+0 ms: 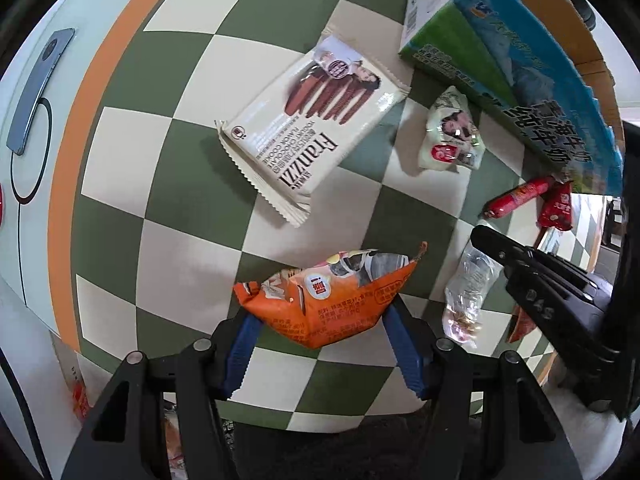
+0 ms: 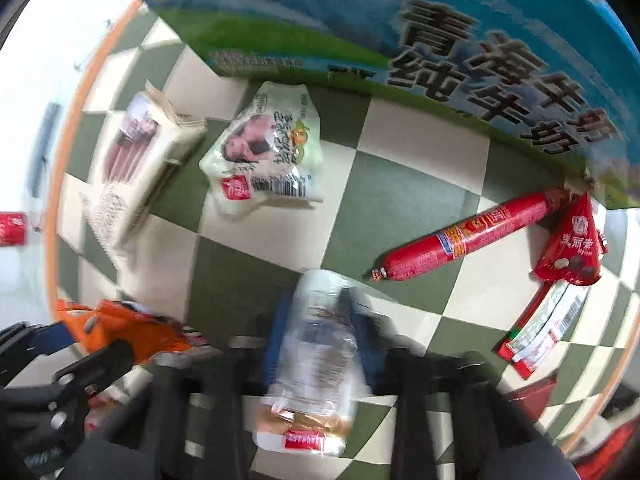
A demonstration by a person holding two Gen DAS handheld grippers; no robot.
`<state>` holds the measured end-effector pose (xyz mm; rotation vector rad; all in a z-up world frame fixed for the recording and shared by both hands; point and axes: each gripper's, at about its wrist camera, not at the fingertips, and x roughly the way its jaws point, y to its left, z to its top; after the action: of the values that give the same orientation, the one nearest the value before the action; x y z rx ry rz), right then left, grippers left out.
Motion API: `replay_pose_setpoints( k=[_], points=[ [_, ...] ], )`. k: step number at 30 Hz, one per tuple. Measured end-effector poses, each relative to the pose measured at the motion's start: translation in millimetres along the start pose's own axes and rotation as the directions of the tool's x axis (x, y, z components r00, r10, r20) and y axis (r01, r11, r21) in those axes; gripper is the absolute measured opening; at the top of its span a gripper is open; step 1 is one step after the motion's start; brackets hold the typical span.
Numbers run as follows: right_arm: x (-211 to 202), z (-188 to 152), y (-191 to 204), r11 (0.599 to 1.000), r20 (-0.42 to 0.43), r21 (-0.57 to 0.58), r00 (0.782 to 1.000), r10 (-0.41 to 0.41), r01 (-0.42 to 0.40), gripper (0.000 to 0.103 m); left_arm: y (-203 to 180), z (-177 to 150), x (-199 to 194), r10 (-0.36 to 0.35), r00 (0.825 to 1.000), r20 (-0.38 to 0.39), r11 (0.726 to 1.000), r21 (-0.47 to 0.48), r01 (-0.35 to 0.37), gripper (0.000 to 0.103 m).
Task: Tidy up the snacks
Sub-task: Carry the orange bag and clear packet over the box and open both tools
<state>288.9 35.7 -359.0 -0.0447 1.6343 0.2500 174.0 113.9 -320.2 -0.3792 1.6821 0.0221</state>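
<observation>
Left fingers (image 1: 320, 344) around orange packet (image 1: 328, 300)

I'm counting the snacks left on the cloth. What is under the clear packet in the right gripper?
Under the clear packet only the green-and-cream checked cloth shows. The patch directly beneath the packet is covered and blurred, so anything flat there cannot be seen.

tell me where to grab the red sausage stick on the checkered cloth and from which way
Grip the red sausage stick at mid-length, coming straight down from above with the fingers across its narrow width. It lies flat and slim on the checkered cloth, one crimped end near the milk carton box, so the middle has the clearest room on both sides.
</observation>
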Motion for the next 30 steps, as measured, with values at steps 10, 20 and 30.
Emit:
replay_pose_setpoints(
  k=[10, 20, 30],
  points=[
    [-19, -15, -94, 0.927, -0.055, 0.282, 0.961, 0.272, -0.247, 0.005, -34, 7, -12, 0.003, 1.0, 0.02, 0.997, 0.074, -0.005, 0.059],
    [33, -45, -98, 0.832, -0.104, 0.518, 0.95, 0.293, -0.2, 0.094, -27, 9, 11, 0.021, 1.0, -0.017, 0.996, 0.085, -0.02, 0.059],
    [30, -13, -9, 0.984, -0.095, 0.129, 0.989, -0.113, 0.125, 0.058, -23, 12, 12, 0.015, 1.0, -0.008, 0.996, 0.089, -0.015, 0.059]
  ],
)
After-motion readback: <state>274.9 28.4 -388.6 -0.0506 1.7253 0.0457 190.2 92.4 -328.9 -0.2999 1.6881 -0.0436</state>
